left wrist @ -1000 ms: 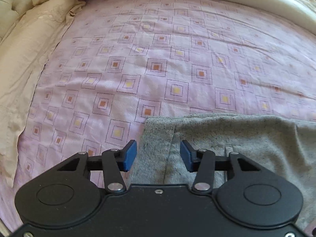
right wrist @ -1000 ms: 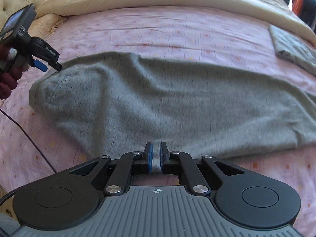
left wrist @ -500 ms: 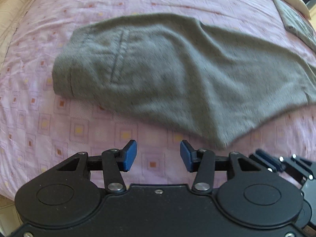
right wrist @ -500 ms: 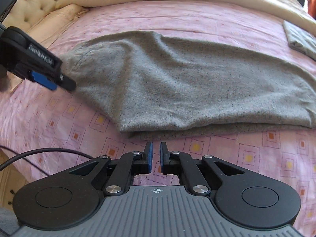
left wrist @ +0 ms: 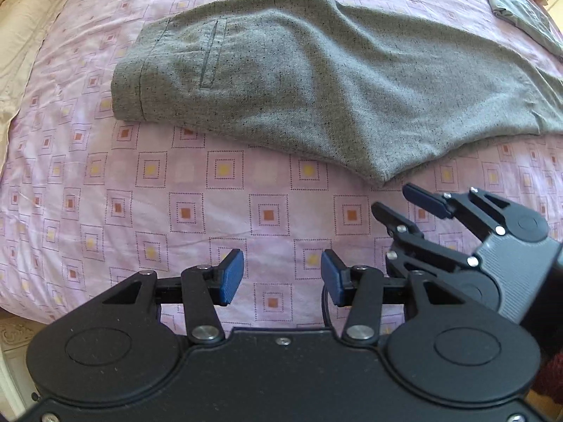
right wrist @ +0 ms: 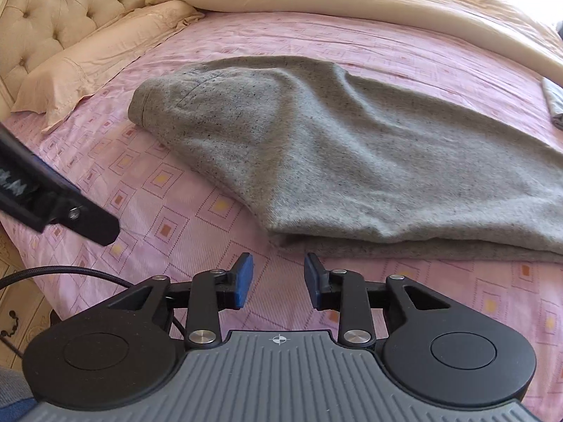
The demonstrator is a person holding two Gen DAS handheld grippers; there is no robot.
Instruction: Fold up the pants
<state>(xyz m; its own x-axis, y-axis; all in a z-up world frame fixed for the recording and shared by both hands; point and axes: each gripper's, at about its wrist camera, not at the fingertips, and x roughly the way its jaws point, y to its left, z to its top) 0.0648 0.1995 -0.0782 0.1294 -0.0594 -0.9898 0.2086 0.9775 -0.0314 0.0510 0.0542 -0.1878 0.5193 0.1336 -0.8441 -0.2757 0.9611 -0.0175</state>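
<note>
The grey pants (left wrist: 316,81) lie on the pink patterned bedsheet (left wrist: 218,218), already doubled lengthwise so one leg sits on top of the other. Both grippers hang just short of the near edge of the cloth, touching nothing. The left gripper (left wrist: 281,276) has its jaws spread wide over bare sheet, and the right gripper (right wrist: 278,279) is likewise parted and empty, its tip near the folded point of the seat.

The main risk from here, as a judgement, is a shallow pinch. Two layers are stacked at the near edge (right wrist: 387,242), and a grab that catches only the upper one would peel the legs apart and undo the lengthwise fold. The soft sheet could also be nipped together with the cloth and drag up in a wrinkle. The two grippers also sit close together, so reaching across each other might make them collide.

The long axis of the pants runs across the bed — waistband (left wrist: 130,81) at the left in both views, toward the beige pillow (right wrist: 91,70) and the tufted headboard (right wrist: 52,10). The legs stretch away to the right, and their cuffs run out of frame. A back pocket slit (left wrist: 213,54) faces up near the waist. A second folded grey garment (left wrist: 517,7) lies well apart at the far right.
</note>
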